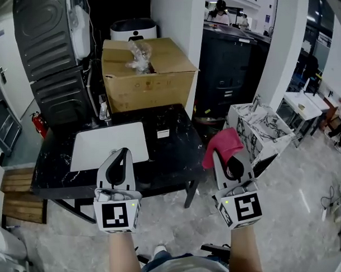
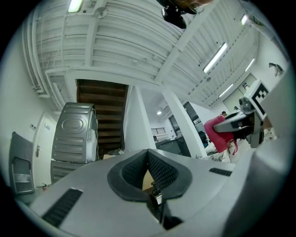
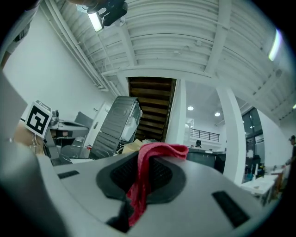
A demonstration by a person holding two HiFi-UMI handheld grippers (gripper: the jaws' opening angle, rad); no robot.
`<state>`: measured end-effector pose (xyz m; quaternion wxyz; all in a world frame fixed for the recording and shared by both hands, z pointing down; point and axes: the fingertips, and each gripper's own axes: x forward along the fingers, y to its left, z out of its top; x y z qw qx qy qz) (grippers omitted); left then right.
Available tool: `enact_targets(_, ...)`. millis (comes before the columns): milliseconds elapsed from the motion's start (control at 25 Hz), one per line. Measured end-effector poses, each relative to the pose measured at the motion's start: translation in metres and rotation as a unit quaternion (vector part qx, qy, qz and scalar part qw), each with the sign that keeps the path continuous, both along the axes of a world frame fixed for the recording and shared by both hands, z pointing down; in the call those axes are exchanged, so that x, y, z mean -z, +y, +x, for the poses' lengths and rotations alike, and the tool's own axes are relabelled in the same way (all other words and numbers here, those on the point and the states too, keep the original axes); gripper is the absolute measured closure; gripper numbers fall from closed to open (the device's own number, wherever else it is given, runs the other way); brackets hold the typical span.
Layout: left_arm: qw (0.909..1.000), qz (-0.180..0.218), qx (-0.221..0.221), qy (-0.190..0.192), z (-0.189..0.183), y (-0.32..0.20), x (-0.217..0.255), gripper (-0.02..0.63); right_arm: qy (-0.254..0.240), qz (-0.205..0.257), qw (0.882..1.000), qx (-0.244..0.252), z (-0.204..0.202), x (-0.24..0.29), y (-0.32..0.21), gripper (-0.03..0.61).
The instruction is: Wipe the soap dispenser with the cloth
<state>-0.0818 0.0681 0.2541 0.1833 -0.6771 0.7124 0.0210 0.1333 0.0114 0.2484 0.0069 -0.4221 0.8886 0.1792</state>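
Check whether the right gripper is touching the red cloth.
Touching. The right gripper view shows the red cloth pinched between the shut jaws of the right gripper, its end flopped over their tips.

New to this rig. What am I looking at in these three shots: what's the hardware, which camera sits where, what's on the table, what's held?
There is no robot here. A person holds a pair of handheld tongs in each hand, and each pair carries a cube with square markers. The head view comes from a camera on the person's head, looking down at the left tongs and right tongs. The other two views come from cameras riding on each pair, looking along its jaws. A white board lies on the black table, with a cardboard box beyond. The left tongs are shut and empty. The right tongs are shut on a red cloth. Both hang short of the table, tilted slightly upward.
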Motion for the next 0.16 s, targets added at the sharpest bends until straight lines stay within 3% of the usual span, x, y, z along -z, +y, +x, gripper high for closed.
enact_targets(160,1.0000,0.000,0.003,0.001,0.0071,0.0085,0.0042,0.601,0.000,-0.002,1.000,0.001,0.0058,0.0013,0.0071,0.529)
